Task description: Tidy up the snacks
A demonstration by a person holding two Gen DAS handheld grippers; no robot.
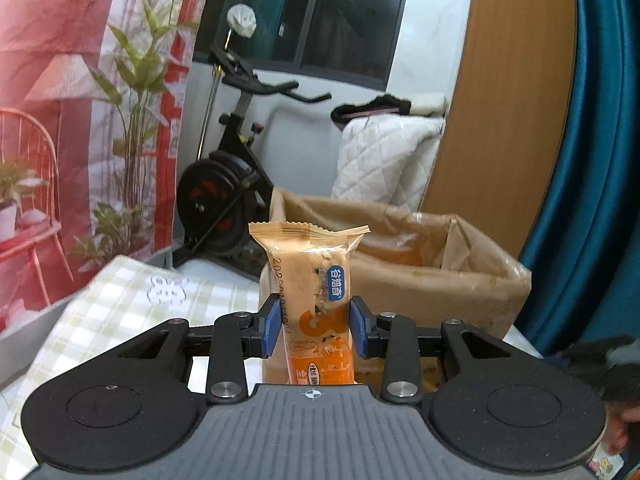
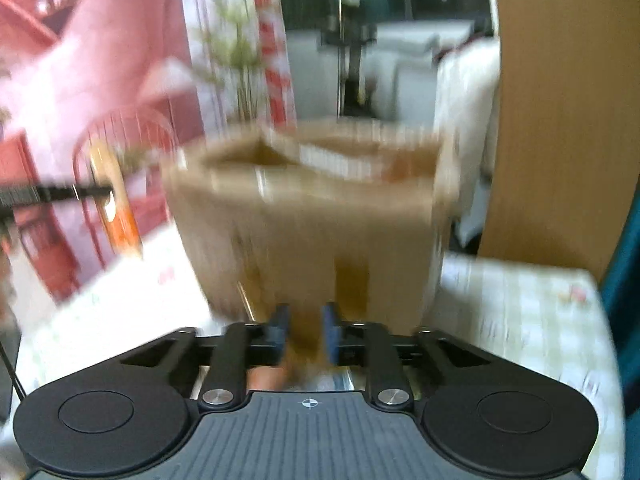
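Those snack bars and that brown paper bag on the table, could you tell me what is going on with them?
A person is sorting snacks with handheld tongs. The left tongs hold an orange-wrapped snack bar upright, just in front of the open brown paper bag on the checked tablecloth. The right tongs are close to the bag's side; that view is badly blurred, and its jaws stand slightly apart with nothing clearly gripped.

One orange and clear wrapped snack bar (image 1: pixel 318 304) stands at lower centre of the left wrist view. One open brown paper bag (image 1: pixel 432 276) sits right of centre. One black exercise bike (image 1: pixel 228 184) stands left of centre, and one white quilted cushion (image 1: pixel 384 160) lies above the bag.
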